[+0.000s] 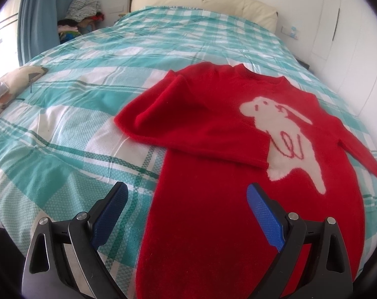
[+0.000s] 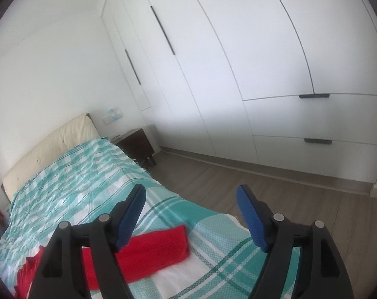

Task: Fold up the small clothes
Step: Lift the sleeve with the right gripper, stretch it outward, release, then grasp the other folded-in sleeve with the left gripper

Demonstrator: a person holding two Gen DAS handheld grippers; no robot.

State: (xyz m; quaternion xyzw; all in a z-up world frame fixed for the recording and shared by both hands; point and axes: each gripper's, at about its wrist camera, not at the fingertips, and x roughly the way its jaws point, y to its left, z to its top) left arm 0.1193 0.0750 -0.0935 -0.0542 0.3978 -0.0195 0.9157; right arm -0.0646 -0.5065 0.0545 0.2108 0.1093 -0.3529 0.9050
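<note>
My left claw (image 1: 187, 194) is spread wide, nothing between the blue pads, hanging over the lower body of the red sweater (image 1: 213, 154). The sweater lies flat on the bed (image 1: 76, 94), front up, white rabbit motif (image 1: 283, 134) showing. One sleeve (image 1: 188, 124) is folded across the chest and covers part of the rabbit; the hem is cut off behind my claw at the frame bottom. The other sleeve (image 1: 363, 154) runs toward the bed's edge.

My right claw (image 2: 191, 194) is also spread, empty, pointing past the bed at the white wardrobe (image 2: 263, 62). Below it only that sleeve's cuff end (image 2: 158, 251) shows clearly; the rest is hidden by the claw's frame.

Clothes pile (image 1: 81, 17) by the curtain (image 1: 39, 12): too blurred to sort. No readable writing; the wall socket sticker (image 2: 112, 114) is illegible.
</note>
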